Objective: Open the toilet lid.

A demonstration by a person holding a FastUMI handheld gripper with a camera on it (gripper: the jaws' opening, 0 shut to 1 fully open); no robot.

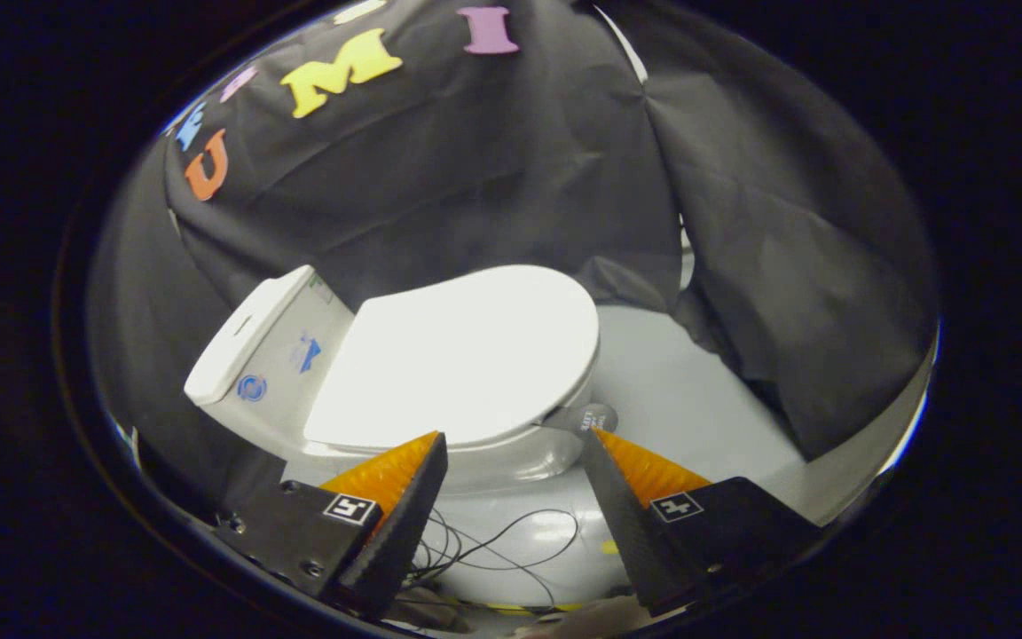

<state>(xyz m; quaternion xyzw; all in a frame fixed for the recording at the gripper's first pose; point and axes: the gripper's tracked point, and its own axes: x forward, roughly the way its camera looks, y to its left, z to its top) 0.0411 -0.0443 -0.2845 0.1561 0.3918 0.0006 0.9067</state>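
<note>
Gripper view has the gripper (515, 437) with fingers spread wide, grasping nothing; just ahead of them lies the toilet lid (467, 355), closed flat on the bowl; its long axis runs from the tank (267, 355) off to the left toward the rounded front; a small tab (595, 417) at the lid's edge sits beside one fingertip; thin cables (493, 541) trail on the floor between the fingers.

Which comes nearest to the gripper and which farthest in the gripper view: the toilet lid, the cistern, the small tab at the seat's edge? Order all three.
With the gripper open and empty:
1. Small tab, at one fingertip, beside the seat's rim.
2. Toilet lid, closed, just ahead of the fingers.
3. Cistern, beyond the lid's hinge end, against the black cloth.
</note>
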